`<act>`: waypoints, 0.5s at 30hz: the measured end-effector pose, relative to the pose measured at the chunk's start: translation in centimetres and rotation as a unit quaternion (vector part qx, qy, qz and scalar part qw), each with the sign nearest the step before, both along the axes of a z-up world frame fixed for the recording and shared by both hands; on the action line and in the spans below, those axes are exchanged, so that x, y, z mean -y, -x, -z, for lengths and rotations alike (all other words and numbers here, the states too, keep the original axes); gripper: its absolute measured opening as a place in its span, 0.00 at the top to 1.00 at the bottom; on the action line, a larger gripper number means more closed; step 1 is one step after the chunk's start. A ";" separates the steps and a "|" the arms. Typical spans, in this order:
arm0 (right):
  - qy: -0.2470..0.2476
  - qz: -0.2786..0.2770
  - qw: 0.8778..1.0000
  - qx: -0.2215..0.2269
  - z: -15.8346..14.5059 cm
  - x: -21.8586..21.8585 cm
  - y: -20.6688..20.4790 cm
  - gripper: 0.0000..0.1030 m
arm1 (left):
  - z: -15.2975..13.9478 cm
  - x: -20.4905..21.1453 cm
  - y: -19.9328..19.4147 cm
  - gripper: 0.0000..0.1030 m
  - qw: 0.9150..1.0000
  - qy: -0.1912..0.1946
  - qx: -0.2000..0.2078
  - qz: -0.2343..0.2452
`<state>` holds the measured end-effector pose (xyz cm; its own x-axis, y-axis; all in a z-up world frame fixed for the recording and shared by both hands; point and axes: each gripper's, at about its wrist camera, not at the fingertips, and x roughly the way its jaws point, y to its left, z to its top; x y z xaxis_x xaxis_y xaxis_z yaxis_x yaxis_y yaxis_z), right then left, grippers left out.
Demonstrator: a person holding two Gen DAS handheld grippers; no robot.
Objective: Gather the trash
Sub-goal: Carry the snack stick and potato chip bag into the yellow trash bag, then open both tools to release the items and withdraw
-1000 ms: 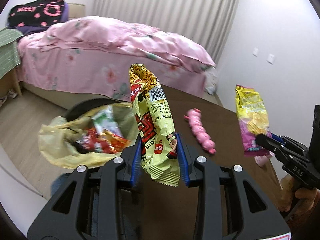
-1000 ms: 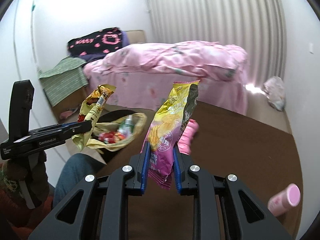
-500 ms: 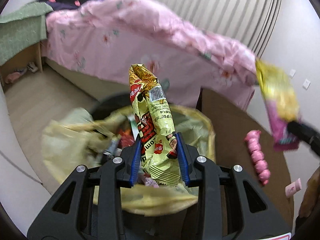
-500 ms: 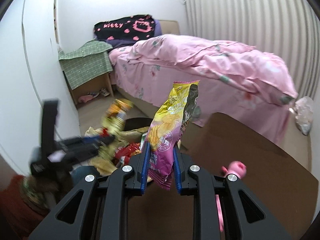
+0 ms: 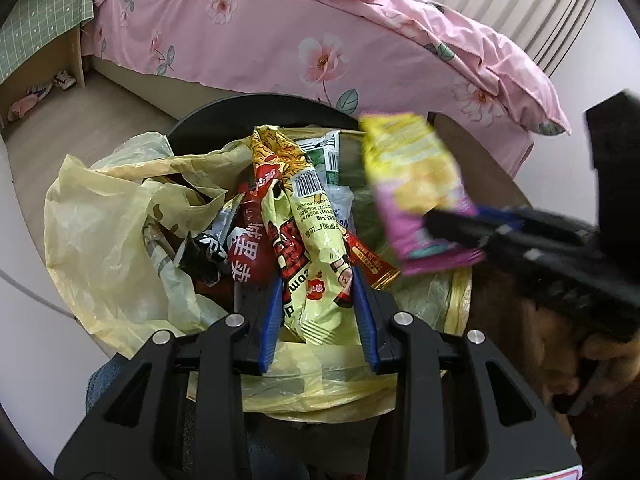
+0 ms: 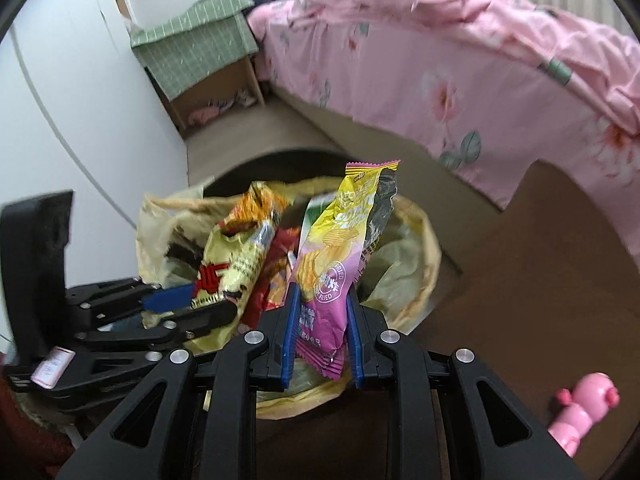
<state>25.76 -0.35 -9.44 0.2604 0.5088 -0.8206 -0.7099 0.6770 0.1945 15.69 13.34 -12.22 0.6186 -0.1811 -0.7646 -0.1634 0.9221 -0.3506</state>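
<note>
My left gripper (image 5: 318,304) is shut on a yellow-green snack wrapper (image 5: 308,240) with a barcode, held upright right above the bin. That bin (image 5: 256,112) is black, lined with a yellow bag (image 5: 108,216), and has several wrappers in it. My right gripper (image 6: 322,322) is shut on a yellow and purple chip bag (image 6: 336,256), also over the bag-lined bin (image 6: 416,252). In the left wrist view the chip bag (image 5: 416,184) and the right gripper (image 5: 452,226) come in blurred from the right. The left gripper (image 6: 188,304) with its wrapper (image 6: 236,260) shows at the left of the right wrist view.
A dark brown table (image 6: 540,280) lies right of the bin, with a pink pig-shaped toy (image 6: 580,408) on it. Behind stands a bed with a pink floral cover (image 5: 320,32) and a green-checked bedside stand (image 6: 196,48). A hand (image 5: 592,360) grips the right tool.
Both grippers have moved from over the table to above the bin and tilted down, each still gripping its wrapper. The right gripper has closed in beside the left.
</note>
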 end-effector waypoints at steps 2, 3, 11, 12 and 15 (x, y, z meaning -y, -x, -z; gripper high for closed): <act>0.007 0.003 1.000 0.001 0.3 0.0 0.0 0.80 | -0.1 -0.2 -0.2 0.70 1.000 0.007 0.005 -0.001; 0.009 0.004 1.000 0.002 0.5 0.1 0.0 0.80 | -0.2 -0.3 -0.2 0.70 1.000 0.008 0.007 -0.002; -0.007 0.015 1.000 0.002 0.5 1.0 0.1 0.79 | -0.8 -0.6 -0.1 0.69 1.000 0.024 0.017 -0.008; -0.007 0.015 1.000 0.004 0.4 1.0 0.3 0.79 | -0.8 -0.6 -0.1 0.69 1.000 0.025 0.017 -0.008; -0.008 0.019 1.000 0.006 0.4 1.1 0.3 0.79 | -0.2 -0.8 -0.4 0.67 0.999 0.036 0.002 -0.007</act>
